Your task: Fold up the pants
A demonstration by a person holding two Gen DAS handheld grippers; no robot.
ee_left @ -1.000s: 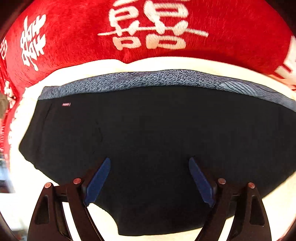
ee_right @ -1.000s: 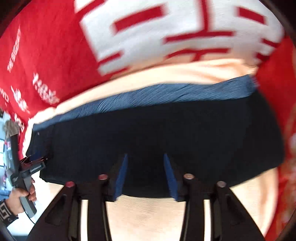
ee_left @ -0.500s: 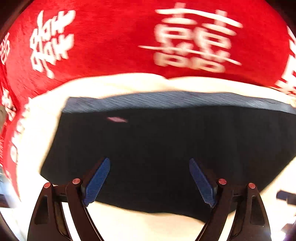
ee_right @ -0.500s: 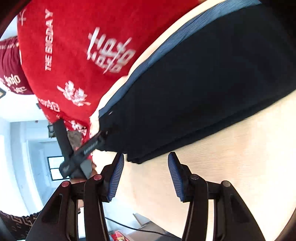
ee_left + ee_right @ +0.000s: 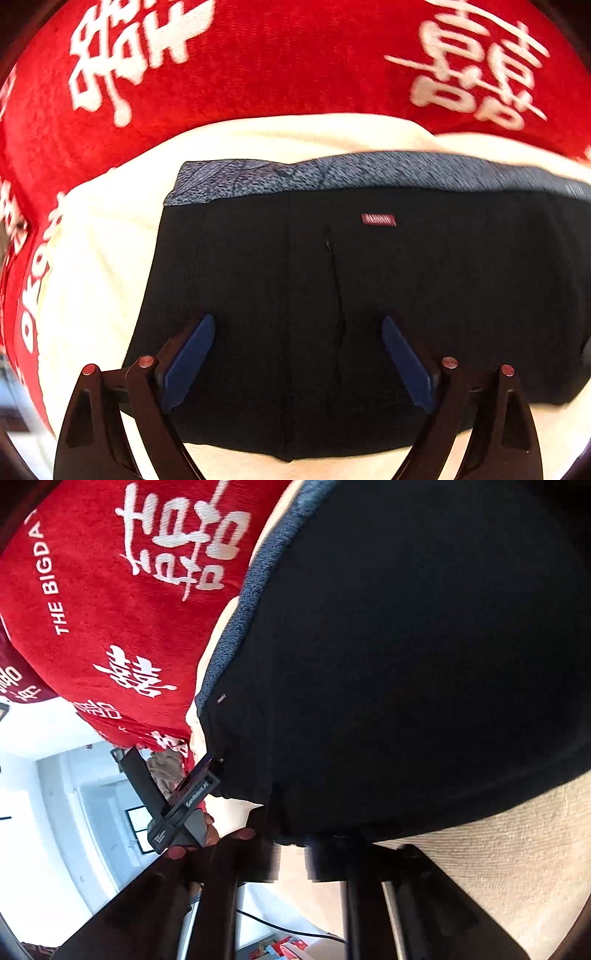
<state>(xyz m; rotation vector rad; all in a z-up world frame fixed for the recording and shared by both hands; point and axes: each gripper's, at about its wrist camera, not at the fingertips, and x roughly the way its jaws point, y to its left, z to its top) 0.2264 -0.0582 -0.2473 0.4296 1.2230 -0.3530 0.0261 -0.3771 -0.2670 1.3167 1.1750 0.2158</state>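
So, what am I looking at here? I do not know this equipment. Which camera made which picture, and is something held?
A person holds a two-finger gripper in each hand, and a camera on each looks along its fingers. The left wrist view shows the left gripper, its jaws opening above black pants and gripping nothing. The pants lie on a cream surface, with a red blanket behind. The right wrist view shows the right gripper, shut and apparently pinching the pants' near edge.
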